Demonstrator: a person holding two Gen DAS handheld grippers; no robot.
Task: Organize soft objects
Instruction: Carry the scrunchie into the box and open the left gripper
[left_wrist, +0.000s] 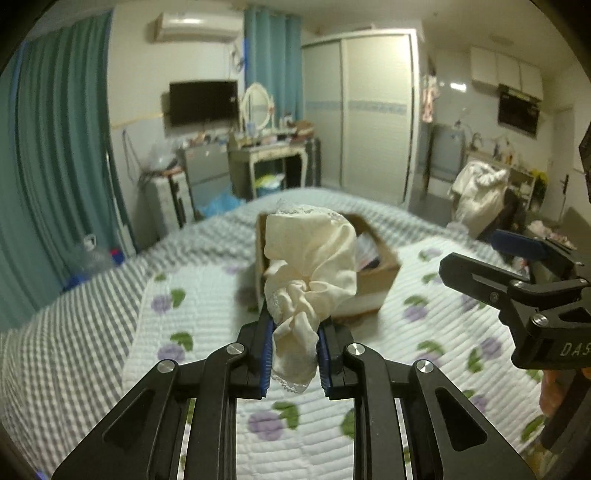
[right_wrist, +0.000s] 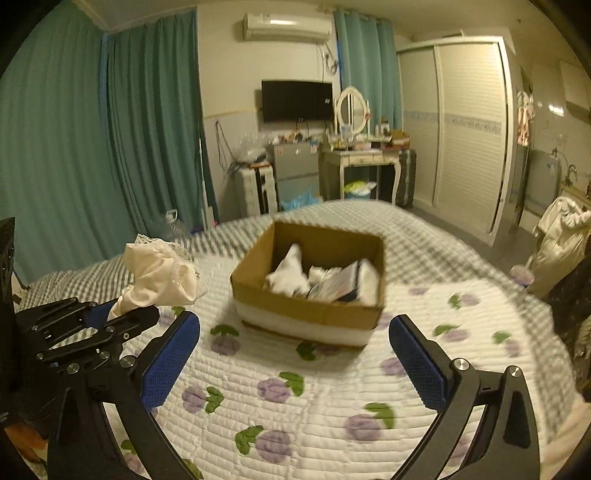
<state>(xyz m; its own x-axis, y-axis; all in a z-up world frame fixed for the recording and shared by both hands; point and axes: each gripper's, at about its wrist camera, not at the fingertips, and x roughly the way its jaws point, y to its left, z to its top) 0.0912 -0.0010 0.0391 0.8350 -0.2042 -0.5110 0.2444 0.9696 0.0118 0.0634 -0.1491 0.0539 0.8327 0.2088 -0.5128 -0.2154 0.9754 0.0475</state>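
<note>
My left gripper (left_wrist: 295, 354) is shut on a cream lace-trimmed cloth (left_wrist: 310, 266), held up above the bed and in front of the cardboard box (left_wrist: 380, 273). In the right wrist view the same cloth (right_wrist: 159, 273) hangs from the left gripper (right_wrist: 122, 310) to the left of the box (right_wrist: 314, 310). The box holds several folded white and dark soft items (right_wrist: 325, 280). My right gripper (right_wrist: 291, 350) is open and empty, hovering over the quilt just short of the box; it also shows in the left wrist view (left_wrist: 480, 266).
The box stands on a white quilt with purple flowers (right_wrist: 295, 406) over a grey checked bedspread (left_wrist: 74, 332). Beyond the bed are green curtains (right_wrist: 74, 147), a dressing table (right_wrist: 362, 158), a wardrobe (right_wrist: 469, 129) and a chair with white clothes (left_wrist: 476, 192).
</note>
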